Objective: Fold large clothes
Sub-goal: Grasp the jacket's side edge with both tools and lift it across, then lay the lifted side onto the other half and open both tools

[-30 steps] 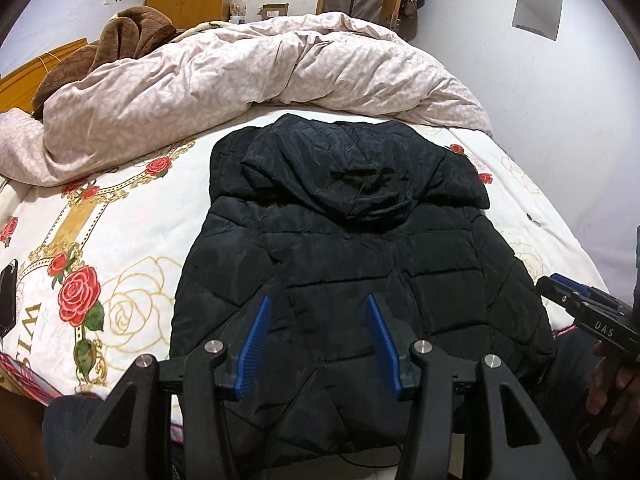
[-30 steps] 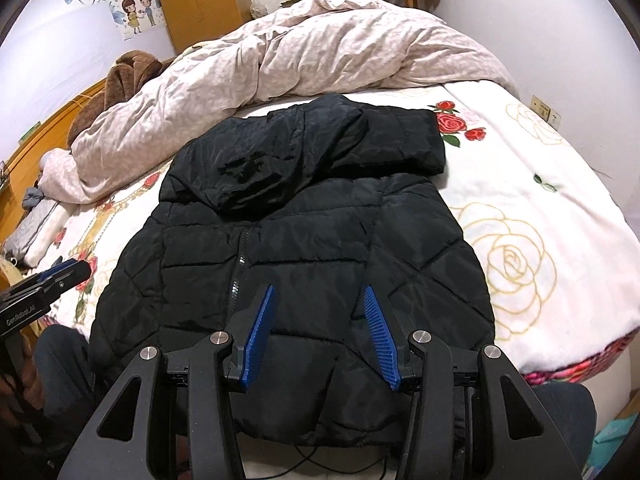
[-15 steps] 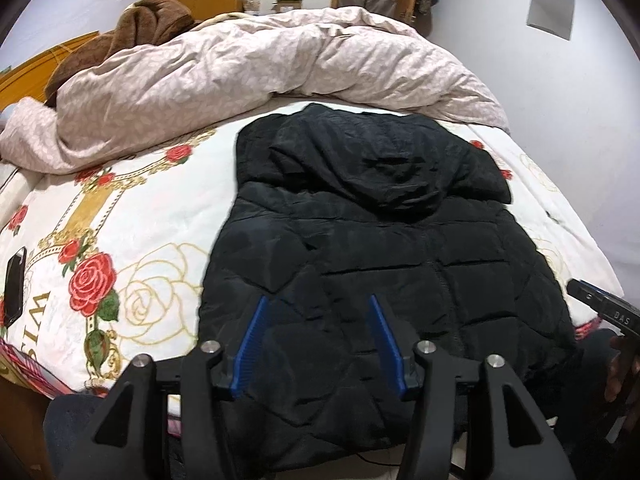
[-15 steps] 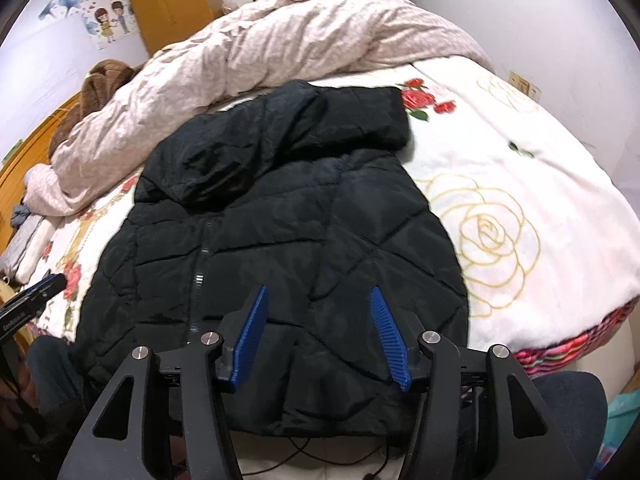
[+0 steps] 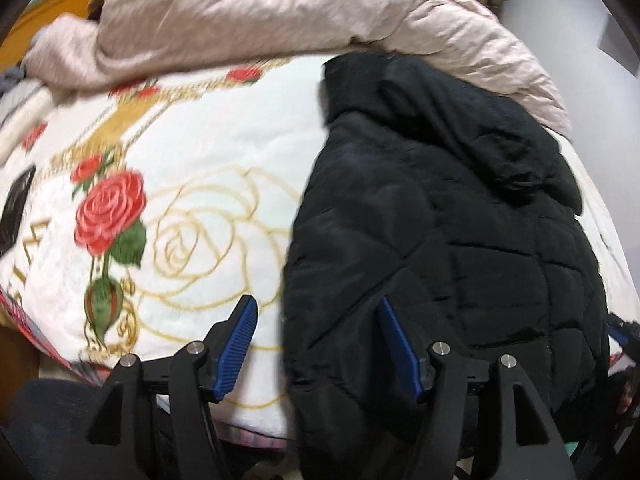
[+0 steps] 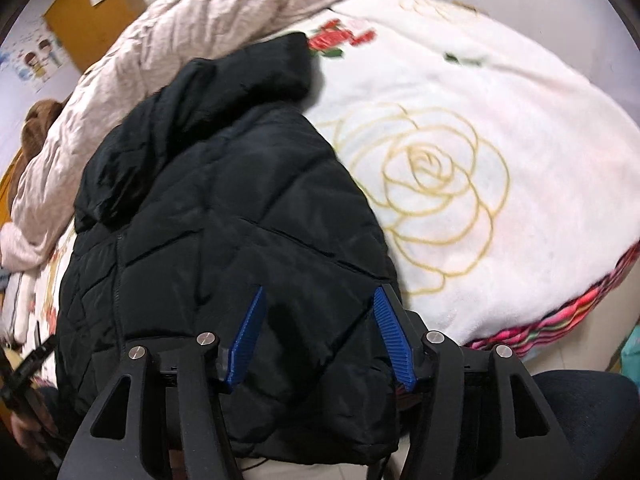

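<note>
A black quilted hooded jacket (image 5: 460,216) lies flat on the bed, hood toward the far end, hem at the near edge; it also shows in the right wrist view (image 6: 224,216). My left gripper (image 5: 316,312) is open and empty, low over the jacket's left lower edge, one finger over the blanket, the other over the jacket. My right gripper (image 6: 320,304) is open and empty, low over the jacket's right lower part. Each gripper's tip shows at the edge of the other's view.
A white blanket with red and gold roses (image 5: 192,224) covers the bed (image 6: 500,184). A crumpled pinkish duvet (image 5: 280,12) is heaped at the far end. A dark phone (image 5: 16,208) lies at the bed's left edge. A wall stands to the right.
Both grippers have come lower and closer to the jacket. The left one has swung left to the jacket's left edge, the right one toward its right edge. Both stay open.
</note>
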Motion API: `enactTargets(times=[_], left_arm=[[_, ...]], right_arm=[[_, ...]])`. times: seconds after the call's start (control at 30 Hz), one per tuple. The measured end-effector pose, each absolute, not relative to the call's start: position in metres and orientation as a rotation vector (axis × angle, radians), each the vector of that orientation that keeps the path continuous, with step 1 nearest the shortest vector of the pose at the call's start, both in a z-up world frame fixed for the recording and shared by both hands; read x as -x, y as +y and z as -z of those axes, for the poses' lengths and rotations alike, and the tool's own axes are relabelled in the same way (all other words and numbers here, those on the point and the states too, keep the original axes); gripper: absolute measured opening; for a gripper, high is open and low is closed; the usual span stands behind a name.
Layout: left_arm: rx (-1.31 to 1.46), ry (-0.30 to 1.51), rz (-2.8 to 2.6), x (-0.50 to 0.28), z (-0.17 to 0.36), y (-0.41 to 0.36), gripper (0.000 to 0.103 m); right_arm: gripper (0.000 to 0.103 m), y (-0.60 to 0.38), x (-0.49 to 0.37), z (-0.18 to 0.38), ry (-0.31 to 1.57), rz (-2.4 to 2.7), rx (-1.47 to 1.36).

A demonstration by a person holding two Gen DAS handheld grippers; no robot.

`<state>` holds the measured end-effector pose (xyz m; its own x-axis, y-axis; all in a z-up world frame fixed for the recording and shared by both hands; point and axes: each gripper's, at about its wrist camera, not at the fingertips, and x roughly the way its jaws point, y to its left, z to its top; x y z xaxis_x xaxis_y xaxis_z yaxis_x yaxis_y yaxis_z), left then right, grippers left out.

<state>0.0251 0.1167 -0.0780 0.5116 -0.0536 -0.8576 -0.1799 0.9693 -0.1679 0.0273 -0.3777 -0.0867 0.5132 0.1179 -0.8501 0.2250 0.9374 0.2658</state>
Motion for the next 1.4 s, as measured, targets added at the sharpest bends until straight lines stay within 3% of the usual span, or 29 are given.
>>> enactTargets(times=[0.33,0.4,0.67,0.73,0.8,0.83,0.9,1.2,1.4], left_arm=[[0.249,1.095,0.017,-0.022,0.094,0.1,0.072],[0.231,1.118,0.037,-0.024,0.097,0.093,0.076],[0.244,1.182,0.046,-0.027,0.111,0.092,0.076],[0.219,1.178,0.054,-0.027,0.109,0.087,0.061],[0.199,1.163,0.076,-0.025,0.104,0.081,0.043],[0.188,1.151,0.087,-0.024,0.099,0.079,0.032],[0.191,1.124,0.104,-0.021,0.087,0.076,0.022],[0.332,0.9,0.173,0.0,-0.01,0.098,0.015],[0.37,0.84,0.188,0.032,-0.034,0.112,0.015]], right_arm=[[0.058,-0.386,-0.021,0.094,1.057,0.087,-0.396],[0.067,-0.388,-0.024,0.101,1.1,0.096,-0.404],[0.07,-0.39,-0.027,0.122,1.233,0.055,-0.47],[0.061,-0.388,-0.028,0.121,1.241,0.043,-0.458],[0.034,-0.385,-0.028,0.117,1.236,0.025,-0.449],[0.027,-0.385,-0.027,0.114,1.226,0.007,-0.456],[0.015,-0.384,-0.025,0.106,1.208,-0.027,-0.475],[0.011,-0.384,0.002,0.016,0.986,-0.193,-0.504],[0.011,-0.401,0.04,-0.006,0.913,-0.233,-0.562]])
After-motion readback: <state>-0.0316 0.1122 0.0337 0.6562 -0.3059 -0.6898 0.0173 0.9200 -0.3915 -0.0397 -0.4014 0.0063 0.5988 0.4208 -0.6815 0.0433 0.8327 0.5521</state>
